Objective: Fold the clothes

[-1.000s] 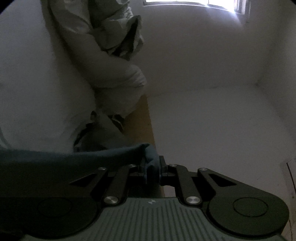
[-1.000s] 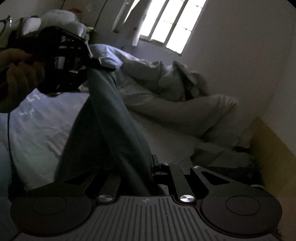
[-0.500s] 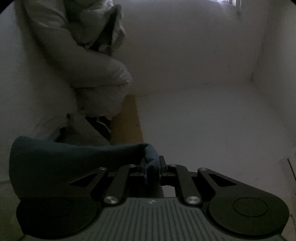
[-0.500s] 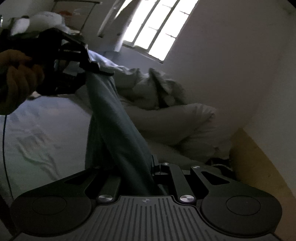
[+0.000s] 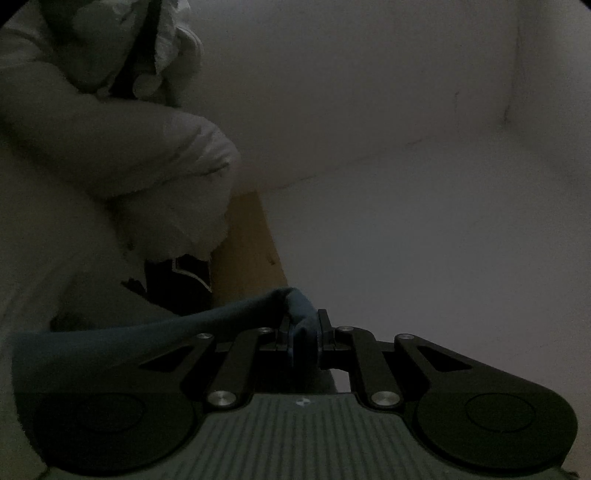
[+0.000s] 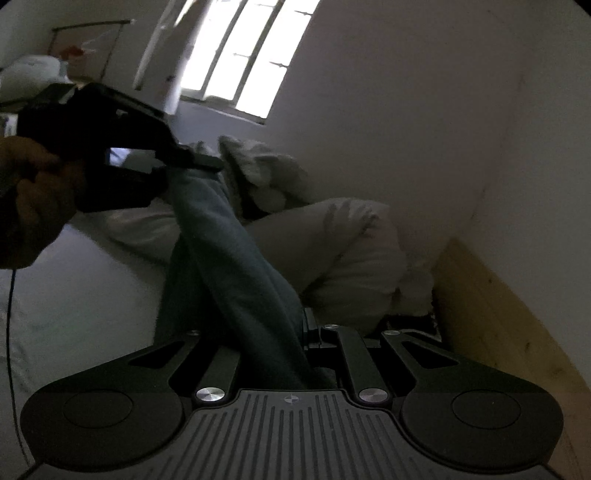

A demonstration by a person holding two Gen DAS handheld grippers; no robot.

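- The room is dim, with white walls (image 6: 406, 110) and a bright barred window (image 6: 240, 59) that only the right wrist view shows.
- The surface is a bed with a pale sheet (image 6: 85, 288); a yellowish wooden bed edge (image 6: 498, 317) runs along the wall, and the left wrist view shows it (image 5: 247, 243) as a narrow strip.
- A white crumpled duvet (image 6: 343, 251) is heaped against the wall; in the left wrist view the same heap (image 5: 147, 158) fills the upper left.
- Something dark with a pale trim (image 5: 184, 273) lies under the end of the duvet, beside the wooden edge; what it is I cannot tell.
- The blue-grey garment (image 6: 236, 266) is off the bed, stretched between the two grippers, and it hides part of the sheet and duvet behind it.
- The right gripper (image 6: 308, 332) has its jaws closed on the near end of the garment.
- The left gripper (image 5: 303, 328) is clamped on a bunched blue fold (image 5: 301, 306) of the garment; the cloth goes away to the left over its frame.
- Only the right wrist view shows the left gripper from outside (image 6: 207, 162), held by the person's left hand (image 6: 33, 199) at the upper left, with the garment hanging from its tip.
- Far at the upper left of that view there is a white bundle (image 6: 33, 74) and a thin rail (image 6: 92, 26); they are too blurred to name closer.
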